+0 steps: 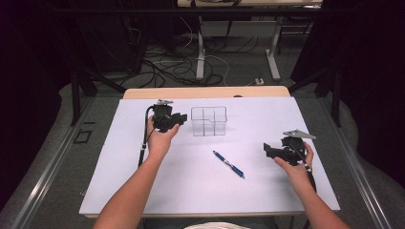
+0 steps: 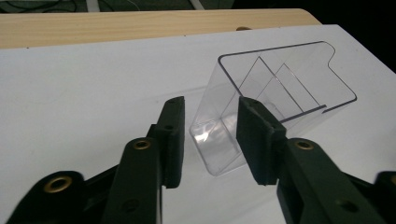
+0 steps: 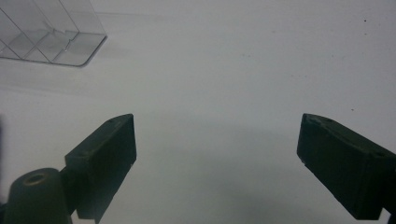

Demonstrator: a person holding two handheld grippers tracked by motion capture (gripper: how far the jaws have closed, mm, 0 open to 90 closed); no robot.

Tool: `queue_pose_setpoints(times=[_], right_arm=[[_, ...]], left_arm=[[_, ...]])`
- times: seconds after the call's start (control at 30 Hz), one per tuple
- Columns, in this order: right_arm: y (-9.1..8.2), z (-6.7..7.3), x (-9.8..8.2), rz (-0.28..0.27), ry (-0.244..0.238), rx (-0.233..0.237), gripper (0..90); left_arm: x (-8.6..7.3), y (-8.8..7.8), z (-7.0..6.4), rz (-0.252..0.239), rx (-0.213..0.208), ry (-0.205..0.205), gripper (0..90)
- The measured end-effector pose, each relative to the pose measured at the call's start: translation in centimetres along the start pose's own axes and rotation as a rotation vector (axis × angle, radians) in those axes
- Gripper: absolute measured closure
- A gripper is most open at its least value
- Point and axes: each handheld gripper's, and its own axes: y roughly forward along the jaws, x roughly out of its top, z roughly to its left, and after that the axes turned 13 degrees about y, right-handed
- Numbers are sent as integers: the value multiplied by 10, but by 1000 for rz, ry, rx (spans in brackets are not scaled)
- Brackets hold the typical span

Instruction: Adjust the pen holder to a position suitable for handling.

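left gripper (image 1: 180, 118) level, beside clear organizer (image 1: 209, 121) | right gripper (image 1: 267, 150) agape

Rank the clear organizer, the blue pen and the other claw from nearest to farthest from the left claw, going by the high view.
1. Clear organizer: just right of the left claw, on the white mat.
2. Blue pen: mid-mat, toward the person.
3. Right claw: far right side, past the pen.
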Motion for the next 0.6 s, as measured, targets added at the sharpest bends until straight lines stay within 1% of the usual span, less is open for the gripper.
queue_pose_setpoints(times=[0.03,0.13,0.23,0.33,0.37,0.43,0.47,0.5,0.53,0.57,0.6], right_arm=[[0,0,0,-2,-1,-1,115],[-1,0,0,-3,-1,-4,115],[-1,0,0,-3,-2,-6,115],[-1,1,0,-2,-3,-6,115],[-1,1,0,-3,-4,-6,115],[-1,1,0,-2,-2,-7,115],[-1,1,0,-2,-1,-7,115],[-1,1,0,-1,0,-7,115],[-1,1,0,-2,0,-7,115],[-1,1,0,-4,-4,-8,115],[-1,1,0,-3,-6,-8,115]], left_arm=[[-3,-3,0,-10,3,1,601],[-5,-6,0,-13,0,0,542],[-9,-11,-1,-26,9,1,440],[-14,-16,-1,-39,18,0,365],[-16,-19,-1,-42,19,0,347],[-20,-25,0,-45,26,23,316],[-20,-25,0,-45,26,23,306],[-21,-28,0,-45,30,32,297],[-22,-32,1,-42,26,45,295],[-25,-38,1,-68,53,35,290],[-26,-41,2,-68,53,33,279]])
